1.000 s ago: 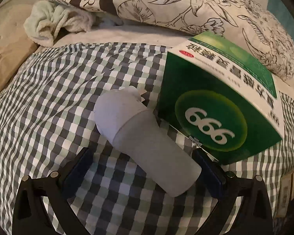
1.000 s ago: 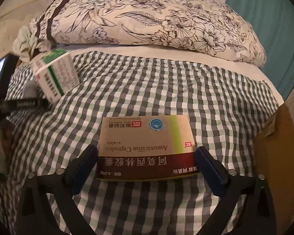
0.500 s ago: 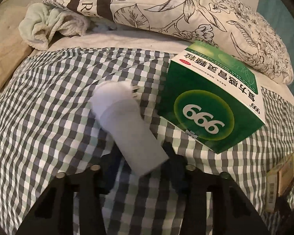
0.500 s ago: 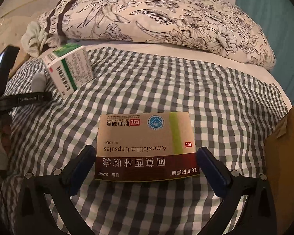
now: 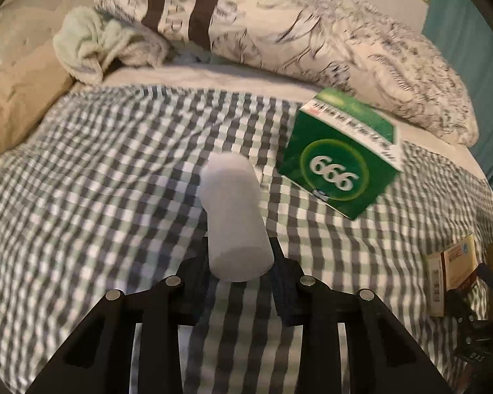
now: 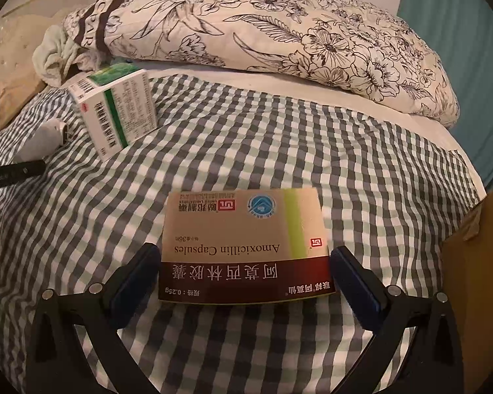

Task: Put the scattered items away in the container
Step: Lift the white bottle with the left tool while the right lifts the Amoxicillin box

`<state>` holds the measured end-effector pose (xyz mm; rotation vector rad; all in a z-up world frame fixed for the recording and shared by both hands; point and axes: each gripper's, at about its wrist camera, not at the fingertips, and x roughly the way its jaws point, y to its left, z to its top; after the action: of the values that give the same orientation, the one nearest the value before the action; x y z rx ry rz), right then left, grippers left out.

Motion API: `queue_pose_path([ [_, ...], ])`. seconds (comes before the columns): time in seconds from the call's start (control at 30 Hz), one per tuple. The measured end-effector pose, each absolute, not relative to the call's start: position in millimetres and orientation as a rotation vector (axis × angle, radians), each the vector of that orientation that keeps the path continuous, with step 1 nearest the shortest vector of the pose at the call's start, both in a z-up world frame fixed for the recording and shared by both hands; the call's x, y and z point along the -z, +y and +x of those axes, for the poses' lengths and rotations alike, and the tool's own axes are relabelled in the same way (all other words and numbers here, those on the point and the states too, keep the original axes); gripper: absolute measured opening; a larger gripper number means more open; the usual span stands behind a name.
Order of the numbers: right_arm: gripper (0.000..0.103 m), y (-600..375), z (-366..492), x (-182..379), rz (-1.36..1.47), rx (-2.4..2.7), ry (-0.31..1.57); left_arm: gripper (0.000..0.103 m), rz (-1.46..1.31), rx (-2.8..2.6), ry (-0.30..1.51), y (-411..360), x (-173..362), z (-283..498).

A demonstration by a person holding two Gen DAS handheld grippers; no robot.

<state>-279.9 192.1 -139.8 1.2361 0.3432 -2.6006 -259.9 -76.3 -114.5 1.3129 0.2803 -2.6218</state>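
My left gripper (image 5: 238,271) is shut on a white plastic bottle (image 5: 233,216) and holds it above the checked bedspread (image 5: 98,197). A green "999" medicine box (image 5: 338,167) lies to its right; it also shows in the right wrist view (image 6: 118,111), where the bottle (image 6: 41,138) is at the far left. My right gripper (image 6: 245,279) has its jaws on both sides of a gold and maroon Amoxicillin box (image 6: 243,246) and holds it over the bedspread. This box also shows in the left wrist view (image 5: 453,272). A brown cardboard container (image 6: 476,279) is at the right edge.
A floral pillow (image 6: 263,26) lies across the back of the bed. A pale green towel (image 5: 92,42) is bunched at the back left. A teal curtain (image 6: 460,49) hangs on the right. A beige headboard (image 5: 13,92) borders the left.
My left gripper has closed on the white bottle and lifted it off the bedspread, moving back from the green box. My right gripper keeps its hold on the Amoxicillin box and has shifted slightly.
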Motion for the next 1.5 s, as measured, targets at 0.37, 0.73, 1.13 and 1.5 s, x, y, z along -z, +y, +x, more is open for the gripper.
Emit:
queue_pose_path([
  [0.37,0.098,195.6,-188.2,157.0,1.318,2.528,0.306,0.023,1.197,2.73,0.199,-44.5,64.0,-212.3],
  [0.73,0.098,208.2,-217.3,129.6,1.279,2.632,0.099,0.025,1.255,2.737,0.154,-37.9,80.0,-217.6],
  [1.13,0.103,173.9,-260.1,122.2,1.137,2.631,0.417,0.079,1.337,2.742,0.146,-26.2,110.6,-246.7],
  [1.5,0.103,166.5,-285.3,162.8,1.142,2.673,0.677,0.082,1.386,2.754,-0.009,-6.9,147.5,-271.6],
])
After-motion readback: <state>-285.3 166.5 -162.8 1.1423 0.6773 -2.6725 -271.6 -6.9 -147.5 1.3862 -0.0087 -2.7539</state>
